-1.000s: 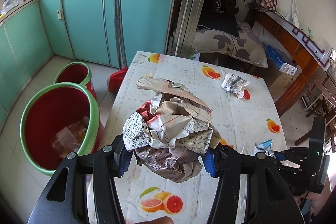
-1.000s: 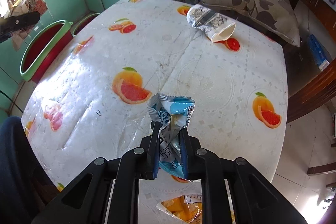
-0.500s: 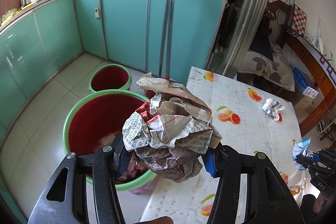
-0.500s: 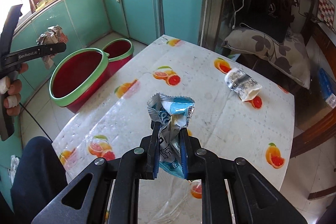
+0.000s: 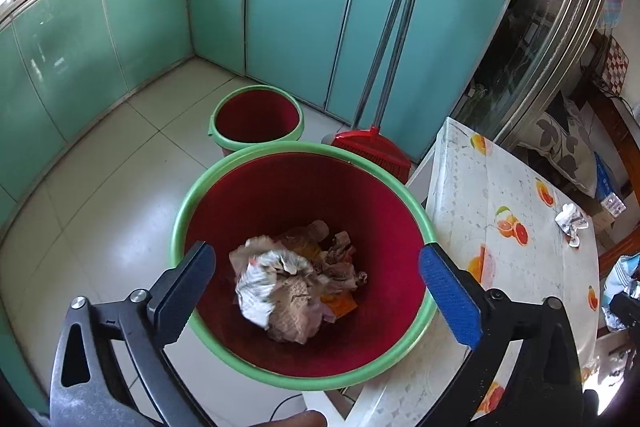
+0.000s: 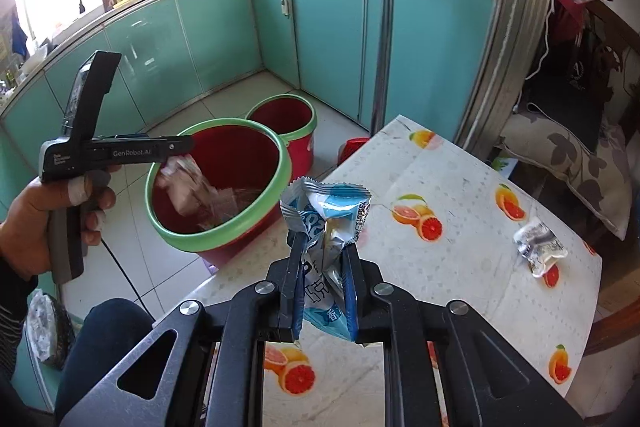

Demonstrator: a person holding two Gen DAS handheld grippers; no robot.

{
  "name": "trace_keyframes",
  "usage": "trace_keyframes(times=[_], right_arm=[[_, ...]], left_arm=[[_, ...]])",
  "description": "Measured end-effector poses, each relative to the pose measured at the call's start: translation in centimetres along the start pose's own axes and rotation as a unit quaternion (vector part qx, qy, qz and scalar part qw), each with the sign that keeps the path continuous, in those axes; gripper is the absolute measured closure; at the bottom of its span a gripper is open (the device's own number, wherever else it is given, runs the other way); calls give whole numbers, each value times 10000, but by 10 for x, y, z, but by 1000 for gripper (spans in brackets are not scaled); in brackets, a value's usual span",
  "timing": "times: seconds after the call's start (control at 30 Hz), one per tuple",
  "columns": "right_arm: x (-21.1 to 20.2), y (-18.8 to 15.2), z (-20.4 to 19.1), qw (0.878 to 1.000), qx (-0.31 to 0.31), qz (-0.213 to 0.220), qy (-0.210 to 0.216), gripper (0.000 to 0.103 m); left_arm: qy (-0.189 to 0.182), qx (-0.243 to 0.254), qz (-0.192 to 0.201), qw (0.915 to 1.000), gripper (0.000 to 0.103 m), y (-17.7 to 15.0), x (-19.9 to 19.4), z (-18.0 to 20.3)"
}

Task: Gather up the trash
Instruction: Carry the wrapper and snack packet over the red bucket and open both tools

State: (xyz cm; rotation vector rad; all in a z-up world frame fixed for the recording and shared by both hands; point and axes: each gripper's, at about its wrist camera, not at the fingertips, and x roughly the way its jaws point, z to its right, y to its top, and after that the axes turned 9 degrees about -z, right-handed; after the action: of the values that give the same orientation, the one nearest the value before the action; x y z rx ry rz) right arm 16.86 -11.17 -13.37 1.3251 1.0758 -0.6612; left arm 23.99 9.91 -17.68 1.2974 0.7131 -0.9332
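So the big red bucket with the green rim (image 5: 304,155) already had a pile in it: the crumpled newspaper wad (image 5: 280,287) sat on top of some orange and brownish scraps. The smaller matching bucket (image 5: 256,115) behind it looked empty inside. The left gripper (image 5: 316,287) had just swung its jaws wide right over the big one, nothing between them. Its side read "GenRobot.AI". The right gripper (image 6: 322,259) was pinched narrow on a blue-and-silver snack wrapper (image 6: 326,215) above the fruit-print table (image 6: 460,287), Chinese print on it too crumpled to read. A silver wrapper (image 6: 538,245) lay further along the table.
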Motion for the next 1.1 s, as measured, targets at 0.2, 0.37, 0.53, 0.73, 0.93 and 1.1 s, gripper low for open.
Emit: trace_keyframes(times=[0.2,0.37,0.53,0.73,0.93,1.1], right_arm=[[17,33,-45,9988,-370,131,284,90],[41,62,-86,9962,-641,113,572,90],[74,86,-121,9938,-809,65,760,90],[125,107,-154,9929,-934,-118,722,90],[158,116,-175,9924,-1033,-281,608,74],[155,115,-181,9926,-1100,-138,503,30]], left_arm=[[192,-386,407,9982,1,-8,-22,-37],[369,-687,689,9946,1,-22,-43,-66],[509,-931,822,9909,1,-41,-62,-93],[538,-1240,882,9869,1,-57,-73,-119],[665,-1386,923,9838,1,-62,-78,-138],[673,-1417,901,9835,1,-64,-76,-143]])
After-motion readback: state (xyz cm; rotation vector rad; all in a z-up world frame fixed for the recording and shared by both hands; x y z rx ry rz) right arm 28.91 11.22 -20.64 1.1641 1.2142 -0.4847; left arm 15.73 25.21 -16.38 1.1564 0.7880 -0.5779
